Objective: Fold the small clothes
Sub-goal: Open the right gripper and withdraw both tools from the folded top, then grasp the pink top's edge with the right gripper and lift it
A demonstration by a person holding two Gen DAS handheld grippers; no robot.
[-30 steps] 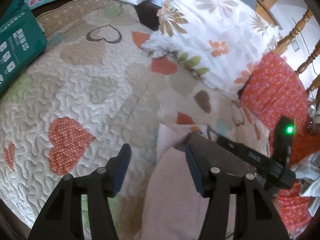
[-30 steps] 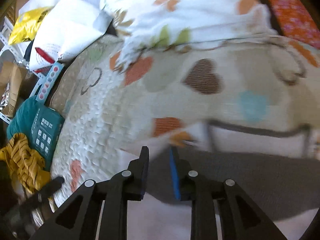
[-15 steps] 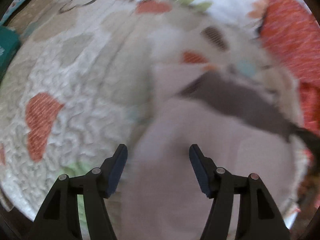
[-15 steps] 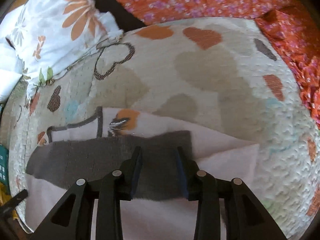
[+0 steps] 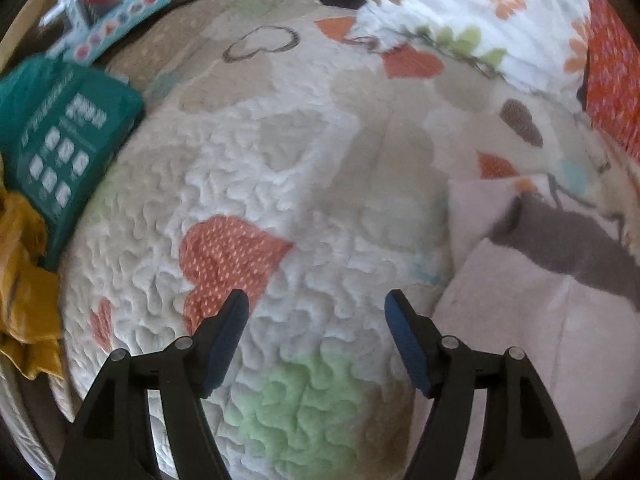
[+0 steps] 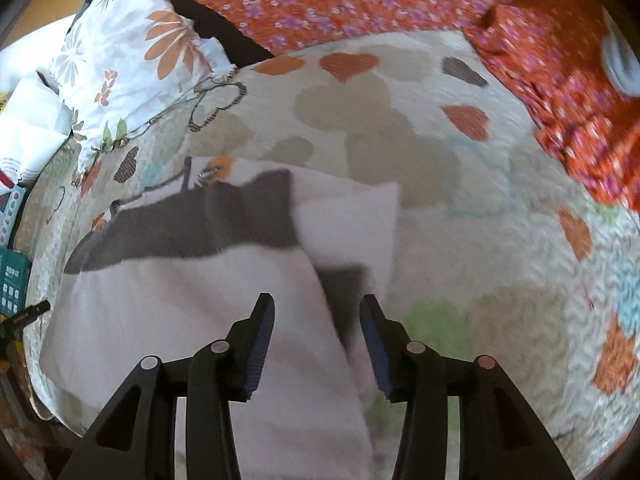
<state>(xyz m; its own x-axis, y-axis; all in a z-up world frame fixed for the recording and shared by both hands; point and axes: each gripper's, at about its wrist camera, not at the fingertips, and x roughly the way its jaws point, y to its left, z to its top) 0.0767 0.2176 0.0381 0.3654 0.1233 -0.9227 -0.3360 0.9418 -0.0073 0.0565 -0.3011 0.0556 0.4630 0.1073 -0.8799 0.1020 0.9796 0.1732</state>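
Both grippers now hang spread and empty: our left gripper (image 5: 316, 308) has swung off onto bare quilt (image 5: 280, 184), our right gripper (image 6: 318, 312) released the pink-and-grey garment (image 6: 180, 280), apparently folded, mid-quilt near the floral pillow (image 6: 120, 52).

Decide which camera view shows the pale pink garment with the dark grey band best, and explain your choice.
The right wrist view: the pale pink garment with the dark grey band lies nearly whole across the heart-patterned quilt, its band and folded corner visible. The left wrist view catches only its part at the right edge, cut off by the frame.
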